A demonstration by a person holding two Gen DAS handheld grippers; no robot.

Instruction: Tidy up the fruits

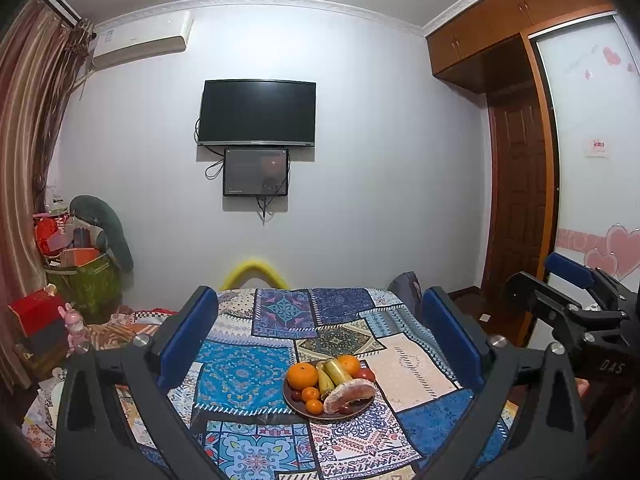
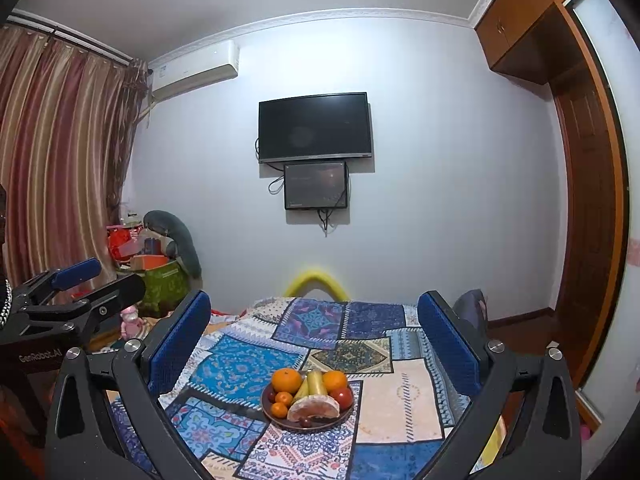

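A brown plate (image 1: 294,403) (image 2: 267,410) of fruit sits on the patchwork tablecloth (image 1: 244,376) (image 2: 400,396). It holds large oranges (image 1: 302,375) (image 2: 286,380), small tangerines (image 1: 311,394) (image 2: 284,398), green-yellow bananas (image 1: 335,371) (image 2: 316,383), a red tomato (image 1: 366,374) (image 2: 341,396) and a pomelo wedge (image 1: 348,395) (image 2: 314,410). My left gripper (image 1: 320,320) is open and empty, held above and short of the plate. My right gripper (image 2: 314,324) is open and empty at a similar height. Each gripper shows in the other's view, the right one (image 1: 568,280) and the left one (image 2: 76,276).
A wall TV (image 1: 258,114) hangs beyond the table, a small screen (image 1: 256,172) below it. A yellow chair back (image 1: 254,272) stands at the table's far edge. Boxes and bags (image 1: 76,264) pile at the left by the curtain (image 2: 60,160). A wooden wardrobe (image 1: 516,184) stands right.
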